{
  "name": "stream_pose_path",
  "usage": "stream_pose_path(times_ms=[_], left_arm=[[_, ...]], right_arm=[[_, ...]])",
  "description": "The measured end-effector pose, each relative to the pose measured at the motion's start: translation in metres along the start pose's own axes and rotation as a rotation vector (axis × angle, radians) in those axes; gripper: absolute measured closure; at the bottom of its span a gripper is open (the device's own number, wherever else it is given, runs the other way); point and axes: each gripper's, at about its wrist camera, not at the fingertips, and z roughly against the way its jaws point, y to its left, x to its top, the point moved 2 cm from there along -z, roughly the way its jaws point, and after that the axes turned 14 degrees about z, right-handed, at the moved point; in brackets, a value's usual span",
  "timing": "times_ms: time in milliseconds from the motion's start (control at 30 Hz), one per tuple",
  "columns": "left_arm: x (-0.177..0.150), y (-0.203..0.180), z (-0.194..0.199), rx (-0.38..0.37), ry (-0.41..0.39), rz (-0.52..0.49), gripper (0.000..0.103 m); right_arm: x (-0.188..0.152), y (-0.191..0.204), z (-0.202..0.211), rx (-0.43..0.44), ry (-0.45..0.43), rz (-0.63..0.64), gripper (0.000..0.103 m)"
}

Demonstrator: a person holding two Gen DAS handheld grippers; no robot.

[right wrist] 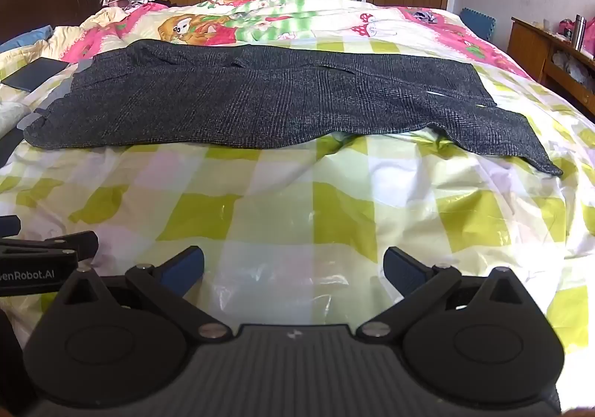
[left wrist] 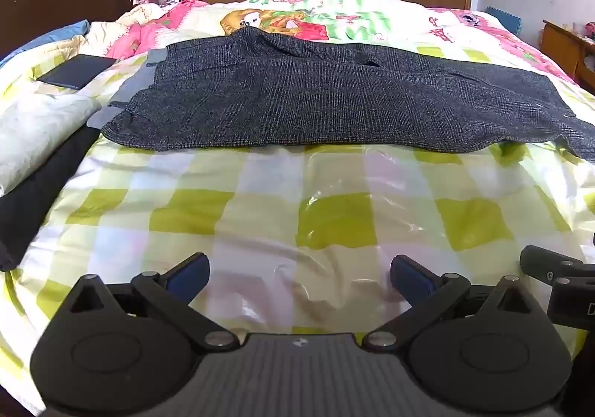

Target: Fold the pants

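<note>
Left wrist view. The left gripper (left wrist: 299,273) hovers low over the yellow-green and white checked bedspread (left wrist: 193,216), its blue-padded fingers (left wrist: 187,275) spread wide with nothing between them. A broad band of bare bedspread separates it from the dark grey checked woven pants (left wrist: 316,100), which lie flat across the middle of the bed, waistband at left, legs running right. Their near edge runs almost straight, then drops toward the near right. Left of the waistband lie a flat dark rectangular tablet (left wrist: 76,71) and a pale crumpled pillow (left wrist: 37,130). The right gripper's black frame (left wrist: 557,283) shows at the right edge.

Right wrist view. The right gripper (right wrist: 293,266) also hangs over bare bedspread (right wrist: 334,216), fingers (right wrist: 403,270) wide apart and empty. The pants (right wrist: 260,100) lie farther off, one leg hem (right wrist: 535,156) angling toward the near right edge. A brown wooden side cabinet (right wrist: 539,52) stands beyond the bed's right side.
</note>
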Motion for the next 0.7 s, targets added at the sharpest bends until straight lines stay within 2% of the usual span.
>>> stream_pose_path(times_ms=[233, 300, 700], left_arm=[[-0.003, -0.002, 0.0037, -0.009, 0.01, 0.02, 0.0], [0.0004, 0.0065, -0.0043, -0.017, 0.04, 0.05, 0.0], [-0.0022, 0.0038, -0.0019, -0.009, 0.03, 0.043, 0.0]], right_arm=[[0.0002, 0.0001, 0.0002, 0.001, 0.002, 0.002, 0.001], [-0.0002, 0.0001, -0.0005, -0.001, 0.002, 0.003, 0.001], [0.0, 0.0007, -0.001, -0.002, 0.002, 0.004, 0.001]])
